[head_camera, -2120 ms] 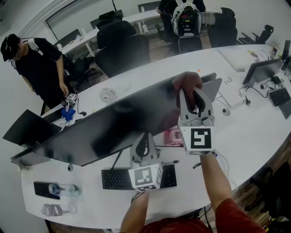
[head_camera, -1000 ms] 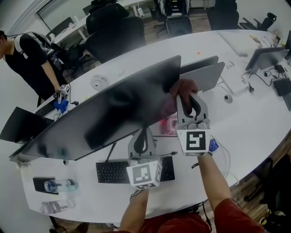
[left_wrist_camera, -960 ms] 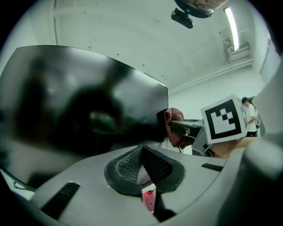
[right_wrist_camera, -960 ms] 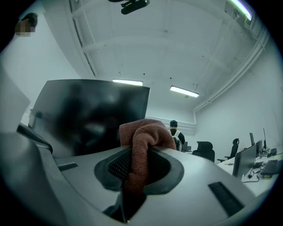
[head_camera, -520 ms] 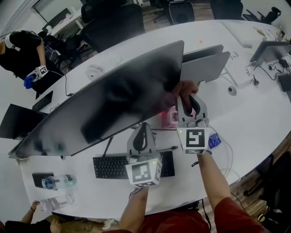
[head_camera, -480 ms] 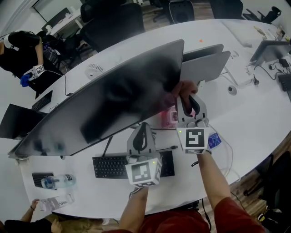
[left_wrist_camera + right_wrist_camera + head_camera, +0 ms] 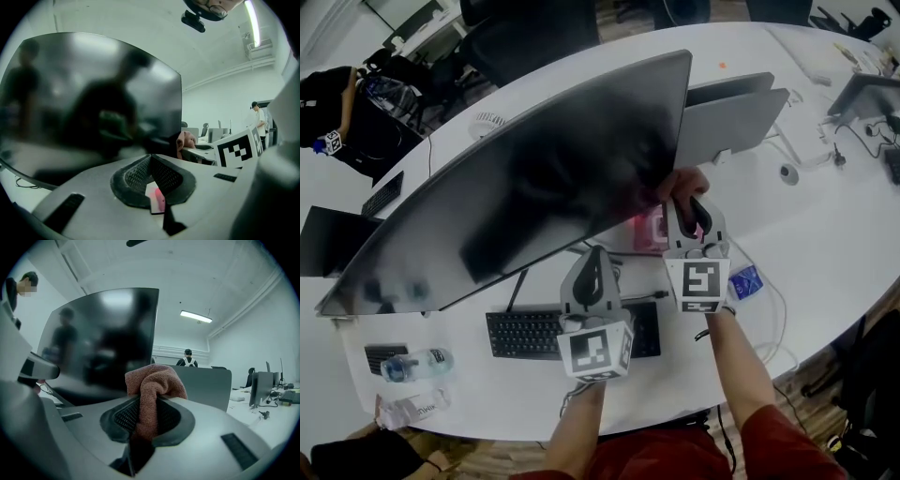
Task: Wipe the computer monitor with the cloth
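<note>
A wide dark monitor (image 7: 534, 178) stands slanted across the white desk (image 7: 825, 216). A brownish-pink cloth (image 7: 680, 183) touches the screen near its lower right corner, and my right gripper (image 7: 686, 199) is shut on it. In the right gripper view the cloth (image 7: 154, 380) bunches out above the right gripper (image 7: 147, 401), with the monitor (image 7: 103, 338) just behind. My left gripper (image 7: 593, 274) hangs below the screen's bottom edge, over the keyboard, shut and holding nothing. In the left gripper view the left gripper (image 7: 151, 158) points at the monitor (image 7: 93, 103), and the cloth (image 7: 186, 140) shows at the right.
A black keyboard (image 7: 516, 333) lies under the screen. A water bottle (image 7: 412, 364) and a small keyboard (image 7: 382, 356) lie at the left. A pink box (image 7: 652, 228), a blue packet (image 7: 746, 280) and a second monitor's grey back (image 7: 731, 117) are near the right gripper. A person (image 7: 342, 108) stands far left.
The right gripper has carried the cloth down the screen's right side, from near the top corner to near the bottom corner. The left gripper stays below the screen. The head view has shifted.
</note>
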A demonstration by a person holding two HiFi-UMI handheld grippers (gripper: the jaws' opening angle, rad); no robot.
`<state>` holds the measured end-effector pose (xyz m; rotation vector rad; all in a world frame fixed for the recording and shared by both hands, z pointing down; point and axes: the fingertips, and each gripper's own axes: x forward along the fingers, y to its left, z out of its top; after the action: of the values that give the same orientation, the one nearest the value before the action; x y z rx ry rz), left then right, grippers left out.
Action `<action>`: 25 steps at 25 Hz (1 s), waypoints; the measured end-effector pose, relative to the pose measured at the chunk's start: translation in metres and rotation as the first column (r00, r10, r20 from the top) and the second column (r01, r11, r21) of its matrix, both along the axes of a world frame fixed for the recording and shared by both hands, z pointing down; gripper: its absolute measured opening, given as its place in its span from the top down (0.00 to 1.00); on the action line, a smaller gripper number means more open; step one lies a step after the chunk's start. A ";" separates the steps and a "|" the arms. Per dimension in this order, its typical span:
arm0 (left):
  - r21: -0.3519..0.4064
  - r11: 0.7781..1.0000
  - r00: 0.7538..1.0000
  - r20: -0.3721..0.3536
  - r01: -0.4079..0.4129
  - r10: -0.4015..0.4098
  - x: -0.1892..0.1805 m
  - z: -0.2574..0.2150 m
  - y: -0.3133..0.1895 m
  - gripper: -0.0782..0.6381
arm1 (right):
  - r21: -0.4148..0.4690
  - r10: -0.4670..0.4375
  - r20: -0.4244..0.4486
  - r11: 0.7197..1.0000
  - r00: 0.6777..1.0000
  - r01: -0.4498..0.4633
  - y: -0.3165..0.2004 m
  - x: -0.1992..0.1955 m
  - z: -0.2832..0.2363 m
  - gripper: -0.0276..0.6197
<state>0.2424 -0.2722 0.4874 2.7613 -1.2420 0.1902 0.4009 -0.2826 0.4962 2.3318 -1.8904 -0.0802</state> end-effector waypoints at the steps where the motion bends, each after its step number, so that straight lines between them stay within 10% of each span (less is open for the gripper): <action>1: -0.003 1.000 1.000 0.002 0.002 -0.002 -0.001 0.002 0.000 0.86 | -0.011 0.000 0.005 1.000 1.000 0.001 0.000 -0.001 0.006 0.84; 25: -0.030 0.999 0.999 0.013 0.033 -0.032 -0.030 0.014 -0.005 0.86 | -0.120 0.010 0.116 0.993 0.993 0.004 -0.006 -0.026 0.066 0.84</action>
<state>0.2126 -0.2776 0.5009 2.7166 -1.2754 0.2224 0.3746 -0.2883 0.5618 2.3058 -1.8861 0.1692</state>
